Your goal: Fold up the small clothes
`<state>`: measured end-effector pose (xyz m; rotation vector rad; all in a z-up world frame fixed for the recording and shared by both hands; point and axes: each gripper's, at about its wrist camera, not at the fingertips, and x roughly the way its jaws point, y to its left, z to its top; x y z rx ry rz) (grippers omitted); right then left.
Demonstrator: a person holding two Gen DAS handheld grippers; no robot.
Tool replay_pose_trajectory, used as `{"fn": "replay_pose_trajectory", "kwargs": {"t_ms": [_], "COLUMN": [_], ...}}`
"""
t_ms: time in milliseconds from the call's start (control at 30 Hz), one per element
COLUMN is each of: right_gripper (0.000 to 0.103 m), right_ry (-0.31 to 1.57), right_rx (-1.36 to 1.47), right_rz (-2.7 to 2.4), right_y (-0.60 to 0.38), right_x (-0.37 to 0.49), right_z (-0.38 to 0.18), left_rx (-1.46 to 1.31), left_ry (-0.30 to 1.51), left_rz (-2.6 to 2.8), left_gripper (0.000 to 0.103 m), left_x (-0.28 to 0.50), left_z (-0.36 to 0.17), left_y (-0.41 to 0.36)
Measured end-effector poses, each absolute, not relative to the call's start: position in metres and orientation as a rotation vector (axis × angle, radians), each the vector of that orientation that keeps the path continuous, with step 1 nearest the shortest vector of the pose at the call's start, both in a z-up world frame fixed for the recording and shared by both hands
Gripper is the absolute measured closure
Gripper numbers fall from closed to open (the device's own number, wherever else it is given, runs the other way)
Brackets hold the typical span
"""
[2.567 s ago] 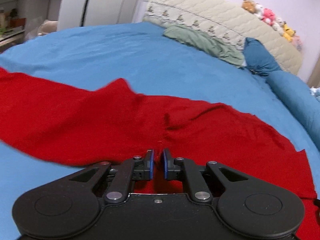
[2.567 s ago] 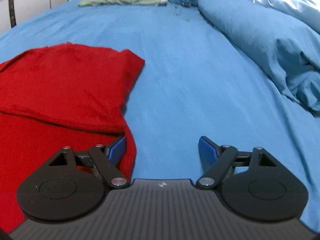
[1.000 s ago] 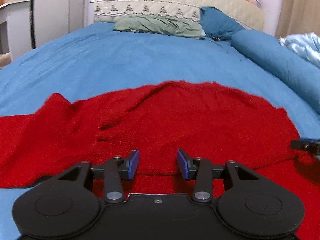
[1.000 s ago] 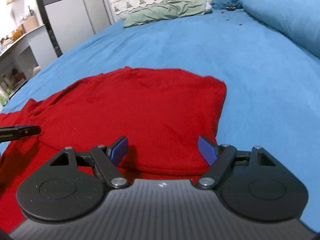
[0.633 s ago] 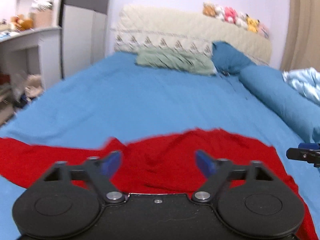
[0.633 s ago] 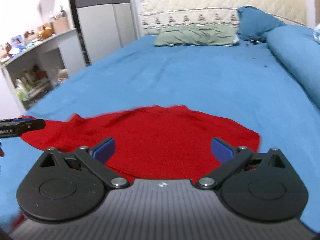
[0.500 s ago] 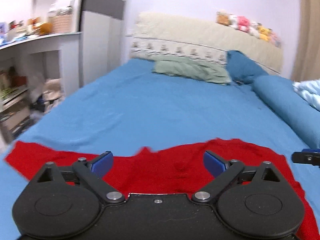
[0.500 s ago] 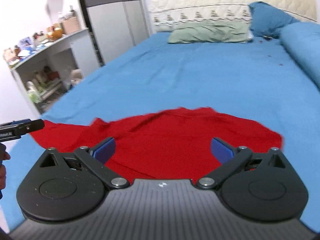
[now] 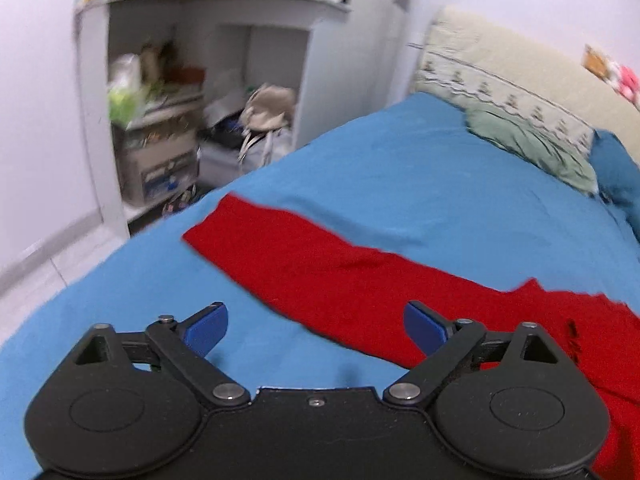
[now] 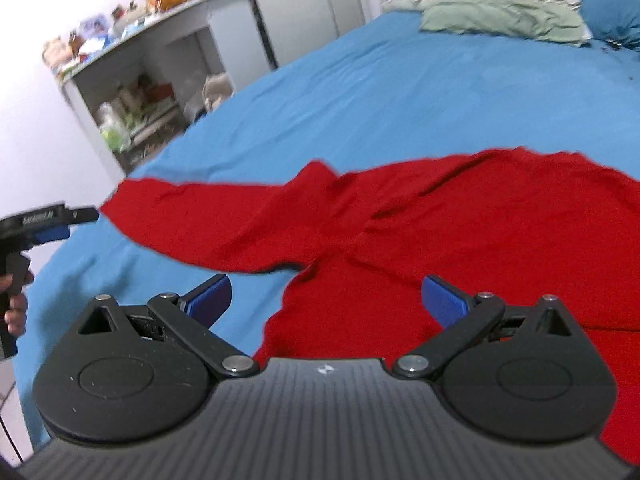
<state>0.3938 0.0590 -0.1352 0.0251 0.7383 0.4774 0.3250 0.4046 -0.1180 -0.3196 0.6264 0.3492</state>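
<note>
1. Red garment [image 10: 460, 232]: a knitted piece lying on the blue bed sheet [image 10: 400, 100], near the foot edge of the bed. Its body is folded over on itself, an upper layer resting on a lower one.
2. Sleeve [image 9: 288, 248]: one long red sleeve runs flat from the garment's body toward the bed's left edge, its cuff end close to that edge; the same sleeve appears in the right wrist view [image 10: 208, 220].
3. Left gripper [image 9: 316, 326]: jaws spread wide with nothing between the blue pads [image 9: 206, 326]. One pad sits over bare sheet, the other over the sleeve; whether they touch the fabric cannot be told. From the right wrist view this gripper [image 10: 60, 222] shows at the bed's left edge, just beside the cuff end, with a few fingers of the hand [image 10: 16, 314] that holds it.
4. Right gripper [image 10: 326, 300]: jaws spread wide and holding nothing, poised over the spot where the sleeve joins the body; contact cannot be told.
5. Head of the bed: a green pillow [image 10: 504, 18] and a dark blue pillow [image 10: 608, 0] lie against a quilted cream headboard [image 9: 520, 76].
6. Beside the bed's left edge: a grey shelf unit [image 9: 180, 100] crowded with blurred items.
</note>
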Motion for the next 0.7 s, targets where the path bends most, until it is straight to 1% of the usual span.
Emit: {"fn": "replay_pose_trajectory", "kwargs": {"t_ms": [133,200,267,333,433,467,500,533,567,600,700], "right_gripper": [0.000,0.000,0.000,0.000,0.000,0.000,0.000,0.000,0.000,0.000,0.000], "right_ry": [0.715,0.704,0.694,0.679,0.657,0.655,0.653,0.652,0.651,0.650,0.644], "right_rx": [0.013,0.013,0.000,-0.025,-0.044,-0.044,-0.041,-0.036,-0.032,-0.029,-0.021], "right_rz": [0.457,0.459,0.463,0.466,0.467,0.467,0.466,0.465,0.463,0.458,0.444], "right_y": [0.079,0.083,0.085,0.089,0.090,0.090,0.088,0.086,0.085,0.083,0.074], "right_x": [0.394,0.395,0.397,0.399,0.403,0.405,0.406,0.407,0.409,0.410,0.412], "right_z": [-0.147,-0.153,-0.158,-0.161,-0.165,-0.166,-0.167,-0.167,-0.168,-0.169,-0.168], "left_rx": [-0.394,-0.397,-0.403,-0.405,-0.378,-0.375,-0.375,-0.375,-0.378,-0.379,-0.308], "left_ry": [0.596,0.617,0.631,0.642,0.640,0.636,0.634,0.632,0.633,0.634,0.615], "left_rz": [0.342,0.353,0.360,0.366,0.398,0.406,0.418,0.426,0.428,0.425,0.436], "left_gripper": [0.027,0.036,0.042,0.044,0.052,0.059,0.070,0.078,0.092,0.095,0.097], "left_x": [0.336,0.348,0.360,0.369,0.381,0.384,0.386,0.388,0.390,0.392,0.394], "left_z": [-0.139,-0.148,-0.156,-0.163,-0.170,-0.171,-0.171,-0.171,-0.170,-0.169,-0.158], "left_y": [0.430,0.434,0.436,0.437,0.438,0.439,0.440,0.441,0.440,0.440,0.427]}}
